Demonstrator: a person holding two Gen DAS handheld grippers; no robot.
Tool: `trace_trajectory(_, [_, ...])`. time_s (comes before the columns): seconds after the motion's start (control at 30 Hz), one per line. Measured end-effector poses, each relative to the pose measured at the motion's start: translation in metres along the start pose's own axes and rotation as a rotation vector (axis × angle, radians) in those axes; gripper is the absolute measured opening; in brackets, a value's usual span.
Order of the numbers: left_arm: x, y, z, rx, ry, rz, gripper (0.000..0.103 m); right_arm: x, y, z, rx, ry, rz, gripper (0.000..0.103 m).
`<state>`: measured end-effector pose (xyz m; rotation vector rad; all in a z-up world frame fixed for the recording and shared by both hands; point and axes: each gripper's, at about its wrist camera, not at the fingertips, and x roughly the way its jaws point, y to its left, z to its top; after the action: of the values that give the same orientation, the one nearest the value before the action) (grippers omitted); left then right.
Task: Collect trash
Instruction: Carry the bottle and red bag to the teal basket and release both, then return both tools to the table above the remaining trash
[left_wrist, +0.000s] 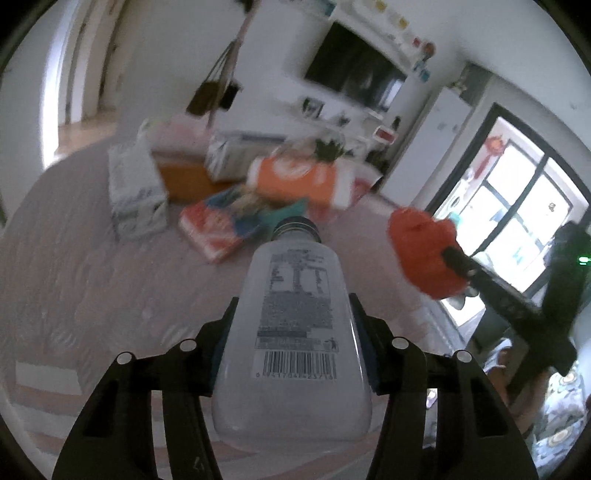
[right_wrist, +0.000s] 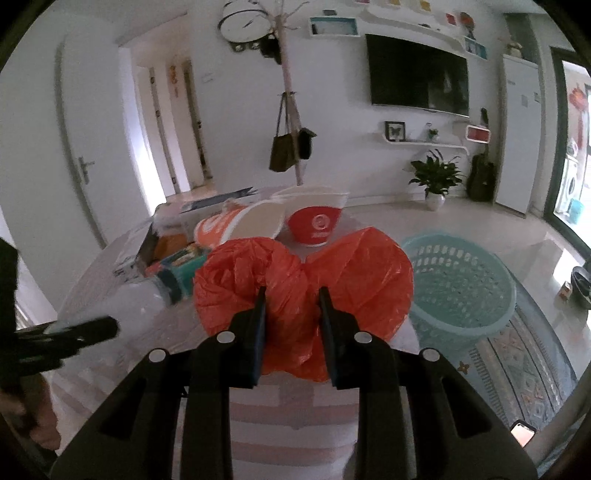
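My left gripper (left_wrist: 293, 306) is shut on a clear plastic bottle (left_wrist: 295, 325) with a barcode label, held above the striped cloth (left_wrist: 92, 266). My right gripper (right_wrist: 291, 295) is shut on a crumpled orange plastic bag (right_wrist: 354, 280); it also shows in the left wrist view (left_wrist: 421, 251) at the right. On the table lie an orange and white noodle tub on its side (left_wrist: 295, 179), a red bowl (right_wrist: 316, 223), a flat snack packet (left_wrist: 212, 229) and a white carton (left_wrist: 136, 192).
A teal laundry basket (right_wrist: 461, 284) stands on the floor to the right of the table, on a patterned rug (right_wrist: 517, 354). A potted plant (right_wrist: 436, 181), a coat stand with bags (right_wrist: 288, 147) and a wall TV (right_wrist: 417, 77) are beyond.
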<state>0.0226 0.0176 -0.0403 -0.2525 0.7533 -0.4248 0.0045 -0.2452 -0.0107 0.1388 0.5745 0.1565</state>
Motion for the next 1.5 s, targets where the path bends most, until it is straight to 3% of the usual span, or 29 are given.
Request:
trace_trajectory(0.27, [0.002,-0.052,0.029,0.075,-0.069,-0.078,0.053,0.002,-0.048,0.012,0.070,-0.035,-0.072,0.023])
trace_trajectory(0.5, [0.056,-0.128,0.090,0.211,-0.086,-0.176,0.053,0.018,-0.119,0.042,0.188,-0.081,-0.181,0.023])
trace_trajectory(0.67, [0.135,-0.173,0.126,0.246,-0.014,-0.237,0.053,0.061,-0.174,0.051,0.314,-0.023,-0.259,0.023])
trace_trajectory(0.8, [0.204,-0.190,0.137,0.218,0.071,-0.259,0.053,0.105,-0.209,0.046,0.387,0.062,-0.300,0.023])
trace_trajectory(1.07, [0.308,-0.198,0.124,0.179,0.227,-0.245,0.054,0.160,-0.247,0.013,0.474,0.200,-0.354,0.027])
trace_trajectory(1.1, [0.316,-0.199,0.122,0.174,0.241,-0.247,0.054,0.161,-0.251,0.011,0.482,0.207,-0.353,0.032])
trace_trajectory(1.23, [0.318,-0.201,0.117,0.191,0.241,-0.257,0.058,0.154,-0.263,0.002,0.523,0.199,-0.332,0.054])
trace_trajectory(1.5, [0.269,-0.195,0.117,0.202,0.167,-0.263,0.065,0.110,-0.259,0.008,0.520,0.131,-0.343,0.057])
